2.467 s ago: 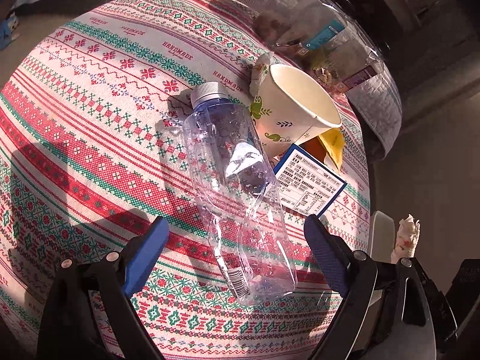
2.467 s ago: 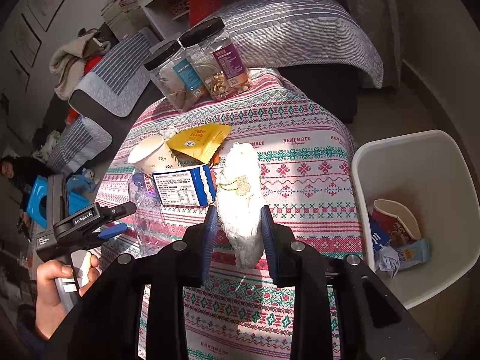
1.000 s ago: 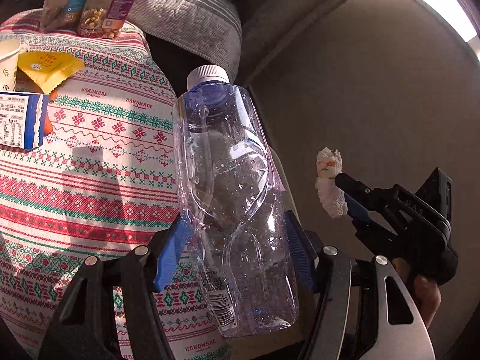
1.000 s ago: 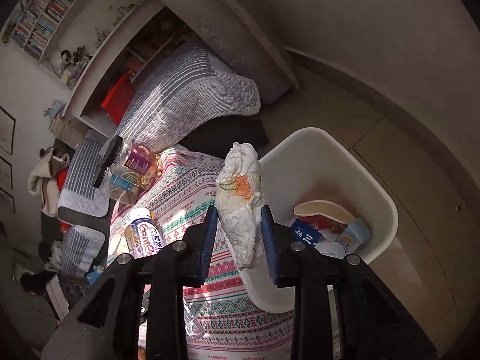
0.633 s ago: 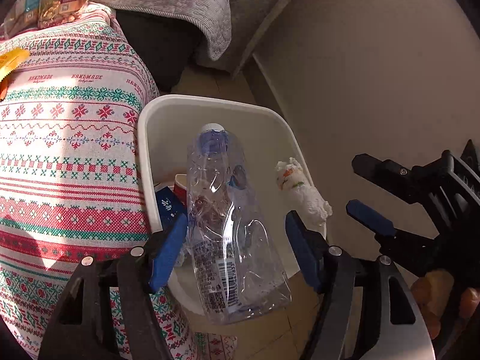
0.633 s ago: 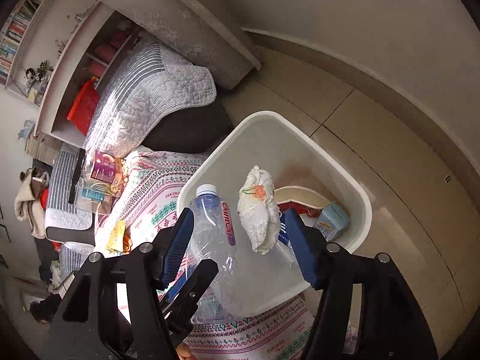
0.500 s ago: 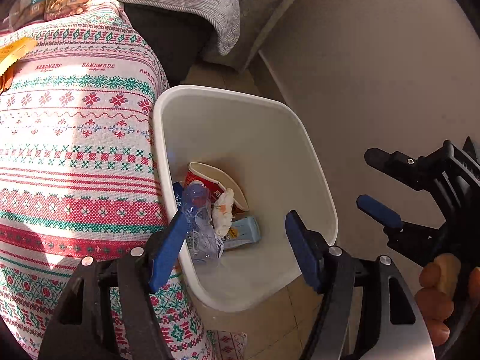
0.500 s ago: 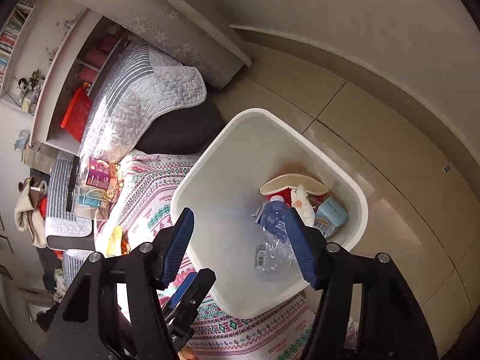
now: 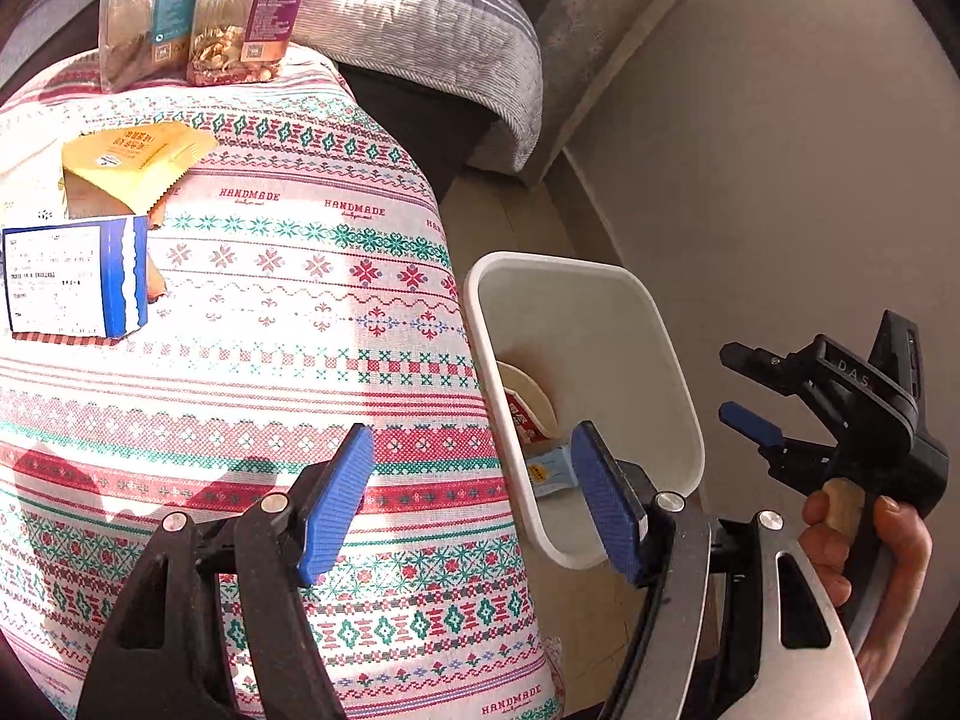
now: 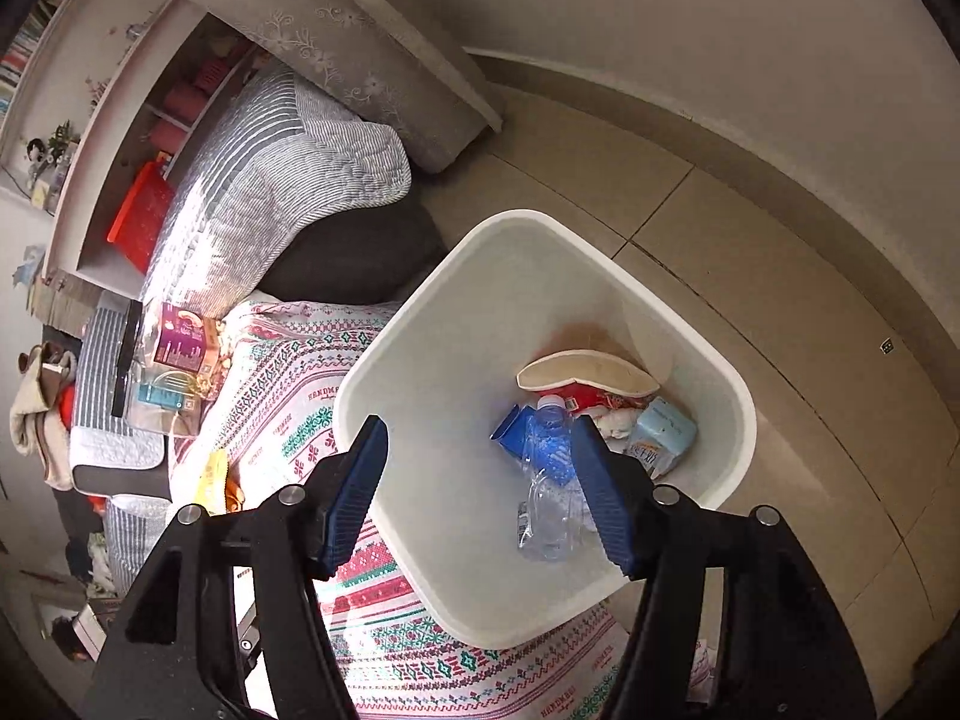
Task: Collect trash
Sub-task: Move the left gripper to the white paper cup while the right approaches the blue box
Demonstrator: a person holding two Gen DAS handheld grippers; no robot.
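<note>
A white trash bin [image 10: 420, 360] stands on the floor beside the table; it also shows in the left wrist view [image 9: 666, 360]. In it lie the clear plastic bottle [image 10: 549, 480], a crumpled tissue [image 10: 618, 420], a red paper cup [image 10: 588, 378] and a light blue pack [image 10: 660, 435]. My right gripper [image 10: 480, 492] is open and empty above the bin. My left gripper [image 9: 474, 501] is open and empty over the table's right edge. A blue-and-white carton [image 9: 72, 279] and a yellow wrapper [image 9: 132, 165] lie on the table.
The table has a red, green and white patterned cloth [image 9: 270, 330]. Two clear snack jars [image 9: 204, 6] stand at its far edge. A grey striped cushion [image 10: 270, 180] lies behind. The tiled floor [image 10: 750, 276] and a wall run to the right of the bin.
Both grippers opened over the bin: the bottle and the tissue dropped in and now lie on the trash. My left gripper has since swung back left toward the table.
</note>
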